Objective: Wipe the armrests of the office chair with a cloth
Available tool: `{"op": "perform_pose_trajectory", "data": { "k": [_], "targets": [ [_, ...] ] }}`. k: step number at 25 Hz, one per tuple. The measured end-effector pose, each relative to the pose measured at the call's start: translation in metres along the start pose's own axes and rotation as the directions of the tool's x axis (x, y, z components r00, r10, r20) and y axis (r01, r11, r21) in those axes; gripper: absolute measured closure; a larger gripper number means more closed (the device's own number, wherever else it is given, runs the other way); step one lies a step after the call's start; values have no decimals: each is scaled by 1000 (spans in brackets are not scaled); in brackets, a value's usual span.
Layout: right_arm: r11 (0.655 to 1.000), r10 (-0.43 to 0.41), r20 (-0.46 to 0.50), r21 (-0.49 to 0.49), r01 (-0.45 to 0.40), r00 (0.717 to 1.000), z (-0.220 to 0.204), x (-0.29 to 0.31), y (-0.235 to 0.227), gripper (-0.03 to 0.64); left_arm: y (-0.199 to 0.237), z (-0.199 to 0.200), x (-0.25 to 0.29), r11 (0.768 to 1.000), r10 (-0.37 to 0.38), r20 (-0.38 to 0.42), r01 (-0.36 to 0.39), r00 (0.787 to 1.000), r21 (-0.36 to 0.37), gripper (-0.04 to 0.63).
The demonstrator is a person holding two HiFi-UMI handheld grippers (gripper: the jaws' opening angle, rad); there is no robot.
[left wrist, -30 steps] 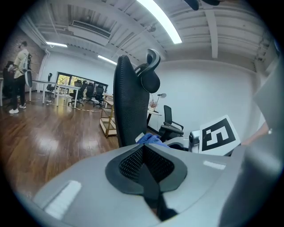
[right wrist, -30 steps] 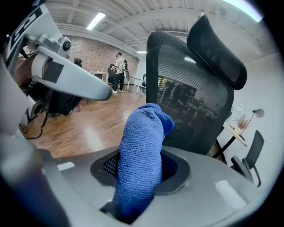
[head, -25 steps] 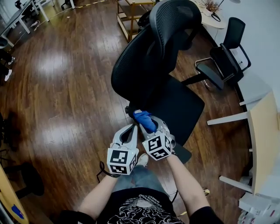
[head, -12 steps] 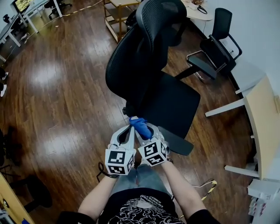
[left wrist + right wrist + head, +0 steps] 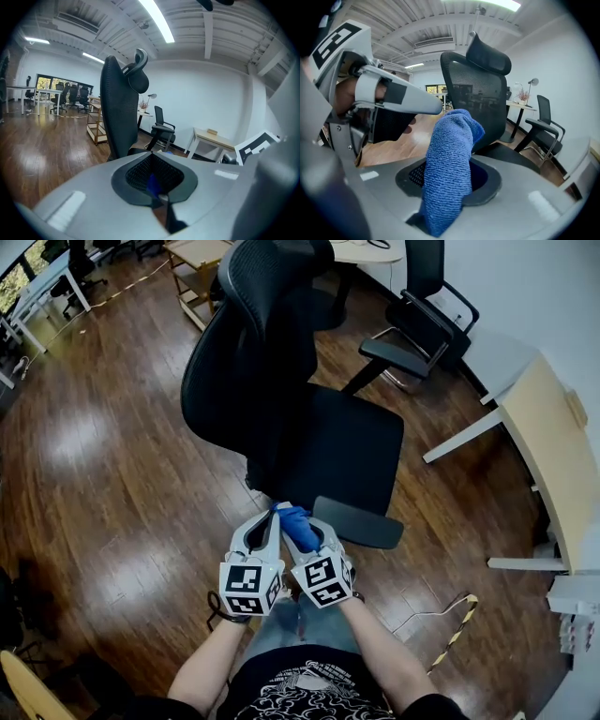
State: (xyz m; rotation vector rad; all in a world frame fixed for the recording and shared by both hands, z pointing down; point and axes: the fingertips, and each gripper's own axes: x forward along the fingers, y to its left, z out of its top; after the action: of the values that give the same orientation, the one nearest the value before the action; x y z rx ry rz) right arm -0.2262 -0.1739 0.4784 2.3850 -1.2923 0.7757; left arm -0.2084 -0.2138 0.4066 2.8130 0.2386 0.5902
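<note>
Right gripper [image 5: 454,206] clamped on blue cloth [image 5: 450,173]

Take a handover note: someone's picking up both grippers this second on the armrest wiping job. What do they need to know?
Right gripper: shut on the blue cloth, which is held in the air.
Left gripper: shut, close beside the cloth.
Office chair: straight ahead, with its near armrest just right of the grippers. The other armrest isn't visible.
Done: cloth picked up.
Left: the cloth isn't on an armrest yet, so both still need wiping.
</note>
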Motion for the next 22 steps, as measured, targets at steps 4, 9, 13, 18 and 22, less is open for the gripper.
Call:
{"op": "perform_pose_trajectory", "data": {
  "k": [4,9,13,18,22],
  "targets": [
    [999,-29,-14,20,29,999,-20,-15,-6,476,-16,-10,3,999,-32,-22,32,999,8,592],
    [997,-61,-22,49,62,998,-44,-38,-23,476,-42,-19,10,998,-58,-39,59,998,23,592],
    [994,-82,-28,67,84,996,-63,-58,-37,476,-59,-23,16,998,-58,-42,59,997,24,592],
    [994,-86,-15,70,87,996,-82,-81,-53,477,-89,-34,24,998,-52,-46,53,998,15,592],
    [993,-84,2,83,83,996,-96,-104,-67,476,-118,-43,30,999,-42,-43,42,998,4,592]
  ]
}}
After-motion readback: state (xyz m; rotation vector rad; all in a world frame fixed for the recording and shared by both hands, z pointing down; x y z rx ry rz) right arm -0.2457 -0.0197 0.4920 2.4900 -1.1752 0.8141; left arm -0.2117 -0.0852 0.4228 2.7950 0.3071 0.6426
